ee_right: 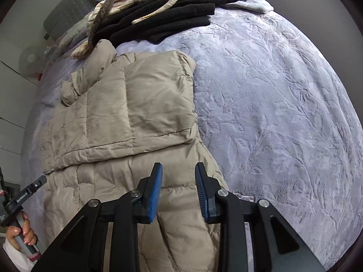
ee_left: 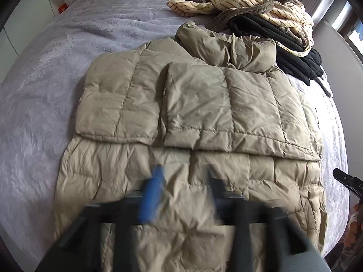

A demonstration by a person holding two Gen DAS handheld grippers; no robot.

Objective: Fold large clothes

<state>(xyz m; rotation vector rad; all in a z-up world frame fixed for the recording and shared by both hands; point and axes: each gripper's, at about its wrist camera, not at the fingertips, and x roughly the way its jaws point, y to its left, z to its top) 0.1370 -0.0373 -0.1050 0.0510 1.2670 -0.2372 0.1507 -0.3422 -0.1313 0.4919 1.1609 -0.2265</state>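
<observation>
A beige quilted puffer coat [ee_left: 192, 117] lies flat on the bed with both sleeves folded across its upper body and the hood bunched at the far end. It also shows in the right wrist view [ee_right: 127, 113]. My left gripper [ee_left: 181, 181] hovers over the coat's lower half, blurred by motion, its fingers apart and holding nothing. My right gripper [ee_right: 178, 181] is open and empty above the coat's right edge near the hem. The right gripper's tip [ee_left: 347, 181] shows at the left wrist view's right edge.
A lavender embossed bedspread [ee_right: 272, 102] covers the bed. A pile of black garments [ee_left: 292, 47] and a cream striped garment [ee_left: 245, 4] lies beyond the coat's hood. A white cabinet [ee_right: 9, 124] stands at the left.
</observation>
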